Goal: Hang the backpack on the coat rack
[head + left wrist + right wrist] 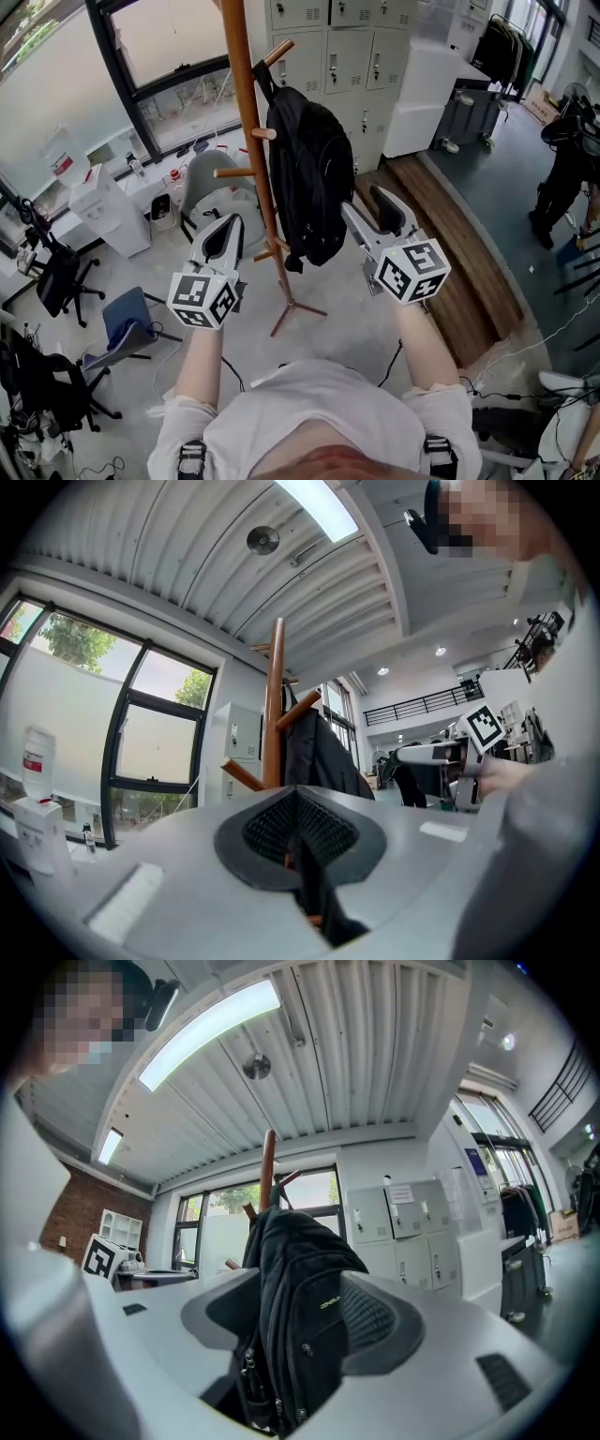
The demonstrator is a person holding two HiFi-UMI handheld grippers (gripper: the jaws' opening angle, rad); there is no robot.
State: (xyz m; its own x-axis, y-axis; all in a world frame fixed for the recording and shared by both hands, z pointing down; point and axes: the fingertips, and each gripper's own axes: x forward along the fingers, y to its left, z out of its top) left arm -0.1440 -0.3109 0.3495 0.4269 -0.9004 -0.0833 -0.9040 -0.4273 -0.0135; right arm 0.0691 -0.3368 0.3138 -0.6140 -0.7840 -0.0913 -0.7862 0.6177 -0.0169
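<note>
Ahead of your wide-open right gripper [363,207], backpack [309,178] hangs off coat rack [246,103]; left gripper [225,225] closed, empty. Retreat straight.

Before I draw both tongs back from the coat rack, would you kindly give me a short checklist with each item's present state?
1. Strap of the backpack looped over the upper peg: ok.
2. Backpack hangs clear of the floor: ok.
3. Right tongs open, not clamped on the backpack: ok.
4. Left tongs shut and empty, apart from the coat rack: ok.
5. Rack feet planted on the floor: ok.
6. How far back on the peg the strap sits: cannot tell.
</note>
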